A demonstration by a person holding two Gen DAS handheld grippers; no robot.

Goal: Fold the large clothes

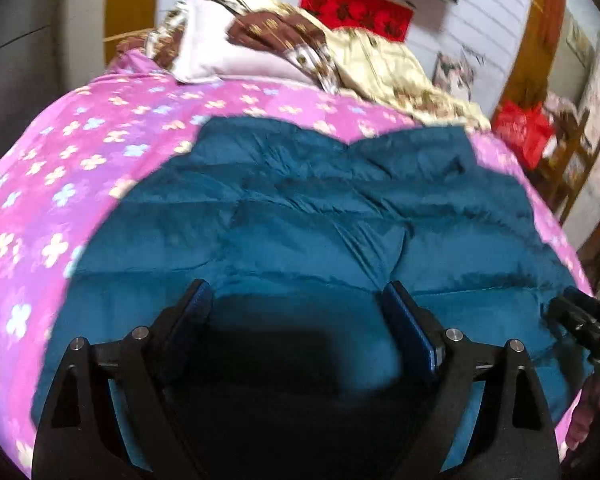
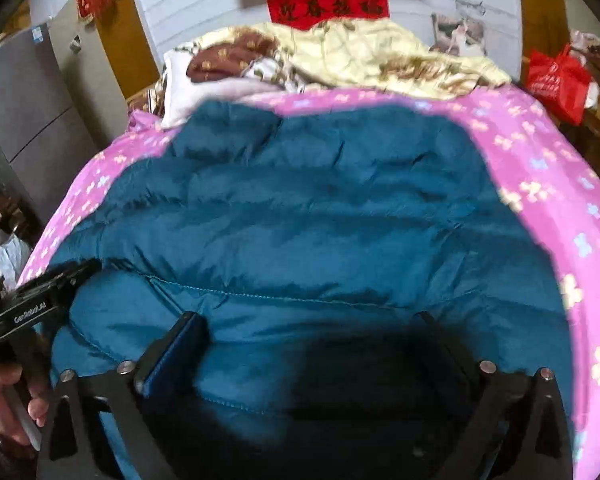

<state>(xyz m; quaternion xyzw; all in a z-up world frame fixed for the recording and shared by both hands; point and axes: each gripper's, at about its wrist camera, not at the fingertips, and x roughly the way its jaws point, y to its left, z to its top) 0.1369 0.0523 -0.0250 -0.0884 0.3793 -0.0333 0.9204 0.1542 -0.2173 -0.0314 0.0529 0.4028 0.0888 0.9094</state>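
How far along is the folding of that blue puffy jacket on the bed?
Done: the teal jacket lies spread on the pink flowered bedspread, looking partly doubled over, though I cannot tell how many folds were made. In hand: nothing; the left tool and right tool hover open above it. Left: probably further folds to make it compact.

1. The left gripper (image 1: 296, 308) tilts downward, its 2 fingers (image 1: 410, 320) spread wide with nothing pinched between the pads.
2. The right gripper (image 2: 312, 332) tilts down likewise, jaws wide (right finger blurred).
3. A hand (image 2: 8, 404) grips the left gripper's handle; fingers of the other hand (image 1: 592, 416) show at the frame edge.
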